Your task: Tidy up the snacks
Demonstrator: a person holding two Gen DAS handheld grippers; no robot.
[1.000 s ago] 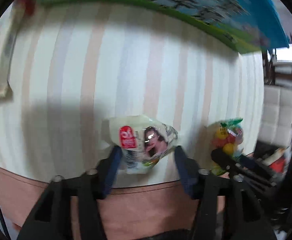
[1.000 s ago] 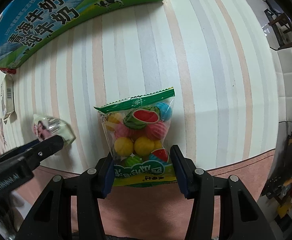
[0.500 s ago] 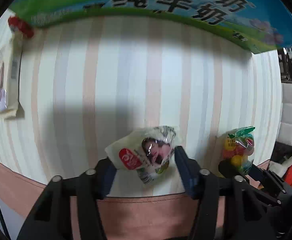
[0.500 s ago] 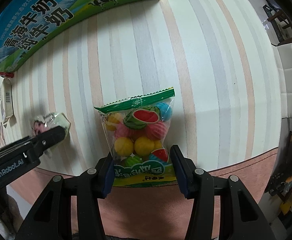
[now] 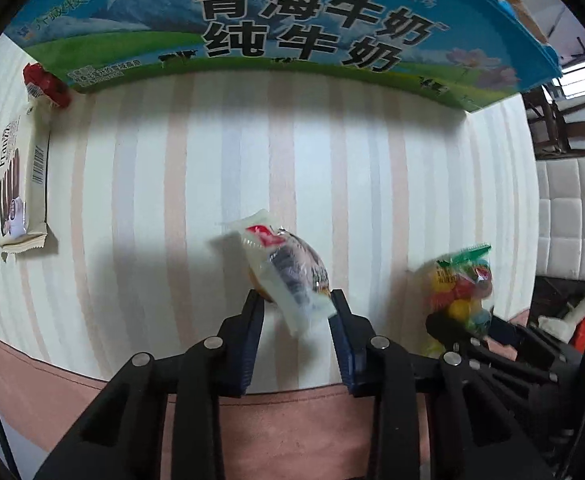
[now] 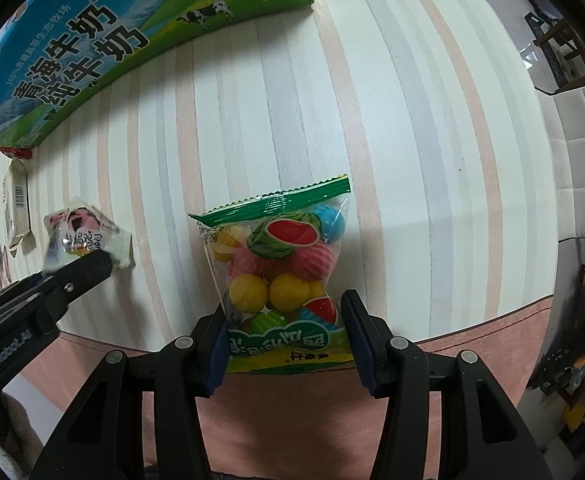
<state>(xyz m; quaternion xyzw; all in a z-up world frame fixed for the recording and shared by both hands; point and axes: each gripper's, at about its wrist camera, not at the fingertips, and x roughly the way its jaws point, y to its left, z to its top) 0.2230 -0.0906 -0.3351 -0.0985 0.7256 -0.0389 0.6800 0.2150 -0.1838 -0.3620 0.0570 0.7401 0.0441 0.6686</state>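
A small white snack packet (image 5: 284, 264) with a red label hangs tilted on edge above the striped tablecloth (image 5: 164, 200). My left gripper (image 5: 294, 300) has its jaws closing on it, and both blue pads press its lower end. From the right wrist view the same packet (image 6: 84, 236) shows at the left, with a black finger of the left gripper (image 6: 88, 270) under it. A clear bag of coloured ball candies (image 6: 280, 256) with a green top lies near the table's front edge. My right gripper (image 6: 285, 304) is shut on its bottom end. The candy bag (image 5: 462, 280) also appears at the right of the left wrist view.
A large blue and green milk carton box (image 5: 292, 28) lies along the far side of the table. A cream wafer packet (image 5: 20, 188) and a small red-wrapped snack (image 5: 46, 84) lie at the far left. A pink cloth border (image 6: 292, 420) marks the near edge; white padded seating (image 5: 564, 216) stands right.
The left gripper's fingers have come together onto the white packet and lifted it, and the packet has turned from flat to standing on edge. The right gripper and the candy bag have not moved.
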